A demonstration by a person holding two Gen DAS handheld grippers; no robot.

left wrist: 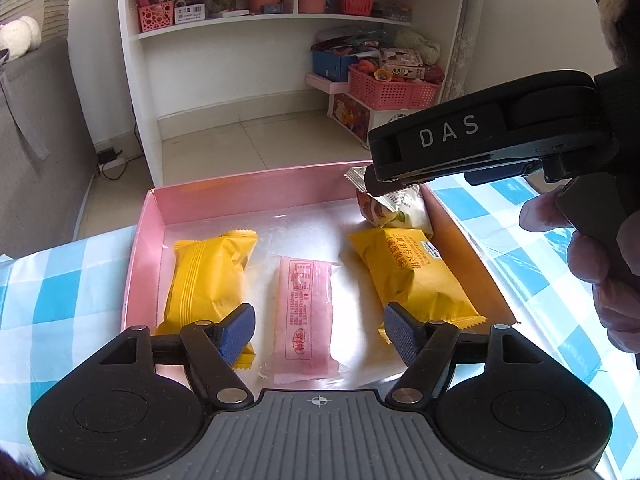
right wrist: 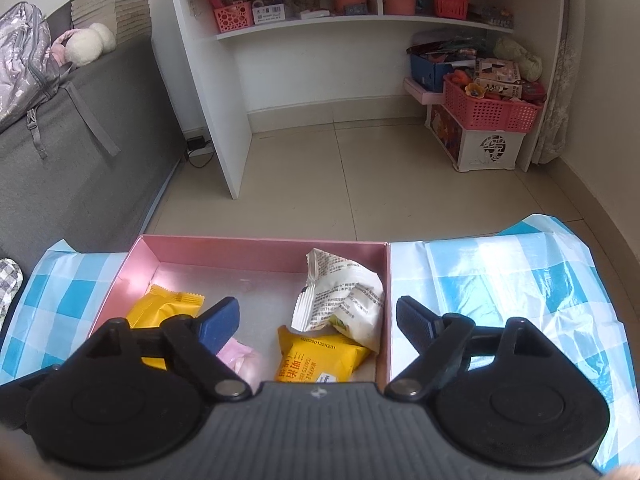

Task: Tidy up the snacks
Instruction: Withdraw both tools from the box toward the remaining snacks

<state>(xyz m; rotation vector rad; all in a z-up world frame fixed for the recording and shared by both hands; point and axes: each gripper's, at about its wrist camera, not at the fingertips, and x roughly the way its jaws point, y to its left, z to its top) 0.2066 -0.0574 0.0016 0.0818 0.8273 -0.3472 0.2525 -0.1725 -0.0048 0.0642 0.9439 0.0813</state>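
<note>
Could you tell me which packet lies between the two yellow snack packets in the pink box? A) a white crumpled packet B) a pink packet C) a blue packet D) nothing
B: the pink packet lies flat between the two yellow packets in the pink box.

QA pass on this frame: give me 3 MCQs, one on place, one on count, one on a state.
1. Where does the pink packet lie in the pink box?
A. between the two yellow packets
B. on the checked cloth
C. on the white packet

2. How many yellow packets are in the box?
A. one
B. two
C. four

3. How do the left gripper jaws stand?
A. shut on the pink packet
B. shut on a yellow packet
C. open, gripping nothing

Answers: 1 A, the left yellow packet and the right yellow packet flank it. 2 B, only those two show. 3 C, the blue pads stand apart, pressing nothing.
</note>
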